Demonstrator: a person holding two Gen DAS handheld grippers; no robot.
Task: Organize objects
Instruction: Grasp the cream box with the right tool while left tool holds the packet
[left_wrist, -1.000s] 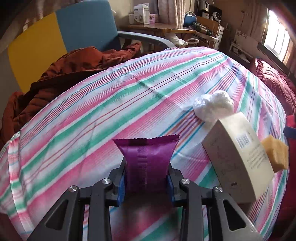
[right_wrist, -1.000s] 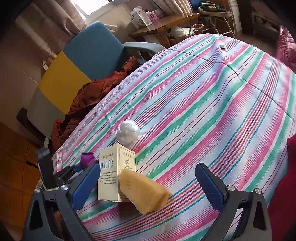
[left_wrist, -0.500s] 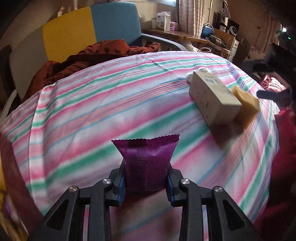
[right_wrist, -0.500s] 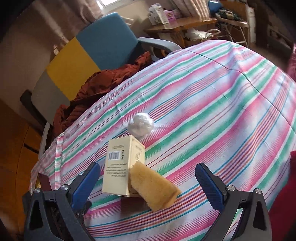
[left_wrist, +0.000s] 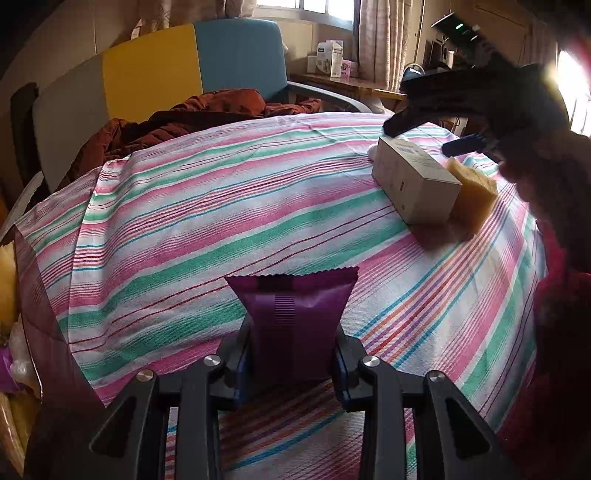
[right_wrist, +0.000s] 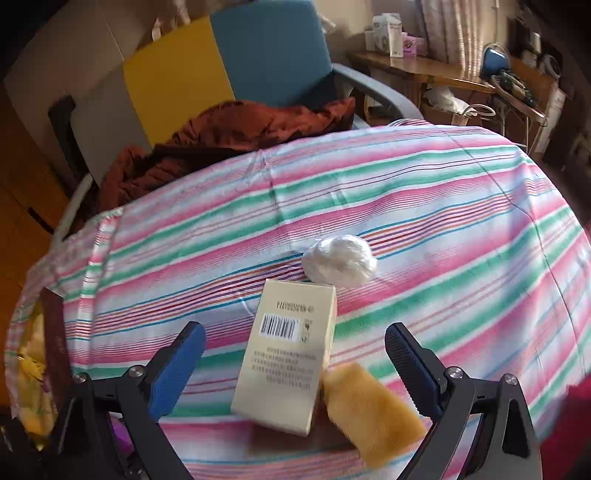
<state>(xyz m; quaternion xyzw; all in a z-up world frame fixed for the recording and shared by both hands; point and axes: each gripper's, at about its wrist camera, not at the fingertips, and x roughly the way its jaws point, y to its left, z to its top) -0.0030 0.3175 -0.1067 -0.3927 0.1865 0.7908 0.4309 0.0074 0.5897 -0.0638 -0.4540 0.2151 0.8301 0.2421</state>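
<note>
Two grippers are working at once, and that is splitting your attention. Your left gripper (left_wrist: 293, 363) is pinching the glossy purple foil snack packet (left_wrist: 291, 321) by its lower end, the crimped top edge standing free above the striped pink, green and white tablecloth (left_wrist: 207, 221); the foil is slick and only the bottom is clamped, so a quick swing is risking a slip onto the cloth. Your right gripper (right_wrist: 295, 365) is hanging spread wide over the cream cardboard box with a barcode (right_wrist: 288, 354), its jaws having just been closing a little, with no pad yet touching. The yellow sponge block (right_wrist: 369, 410) is lying against the box's near right corner, also between the jaws. If you are closing now, you are likely catching the sponge with the box, or tipping the box sideways off the sponge. The crumpled white plastic ball (right_wrist: 340, 260) is sitting just beyond the box's far end and could get nudged and roll. At the table's left edge, a dark-rimmed bag (left_wrist: 22, 295) with yellow contents is showing only partly.
</note>
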